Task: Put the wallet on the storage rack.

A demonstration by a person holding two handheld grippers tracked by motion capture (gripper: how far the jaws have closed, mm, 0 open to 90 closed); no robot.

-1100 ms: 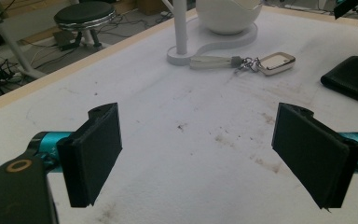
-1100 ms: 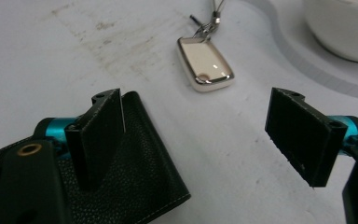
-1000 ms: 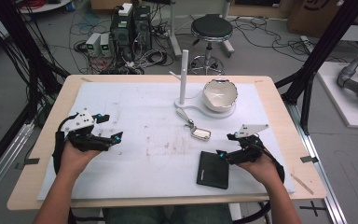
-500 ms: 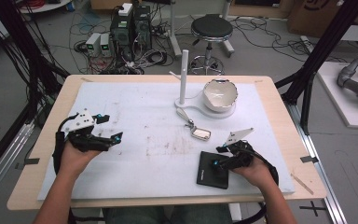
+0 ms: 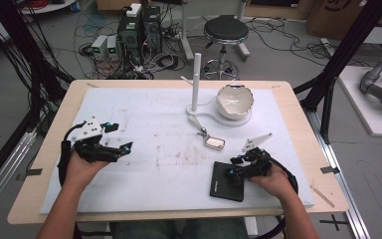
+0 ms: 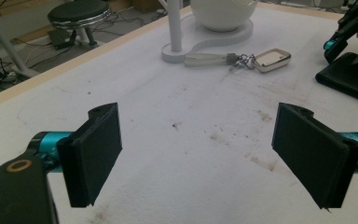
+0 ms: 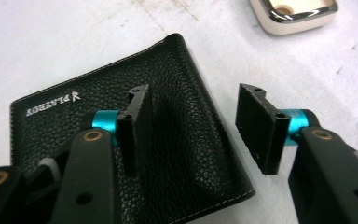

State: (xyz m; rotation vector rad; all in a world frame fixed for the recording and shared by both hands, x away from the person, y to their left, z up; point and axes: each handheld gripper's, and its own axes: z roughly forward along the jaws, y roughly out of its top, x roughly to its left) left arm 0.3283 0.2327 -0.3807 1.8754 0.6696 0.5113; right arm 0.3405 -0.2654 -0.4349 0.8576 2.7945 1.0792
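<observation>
My right gripper (image 5: 235, 167) has dropped from beside the key fob (image 5: 214, 143) onto the black wallet (image 5: 224, 185), lower centre-right, jaws apart straddling its fold. Wallet's near corner is cut off in the right gripper view. My left gripper (image 6: 200, 154) gapes wide, empty.

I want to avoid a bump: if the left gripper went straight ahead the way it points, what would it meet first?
Bare mat for a long stretch; the left gripper, open, then seems lined up with the key fob, though depth is hard to judge.

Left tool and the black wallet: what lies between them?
Bare stained white mat between the left tool and wallet, seen from the high view.
</observation>
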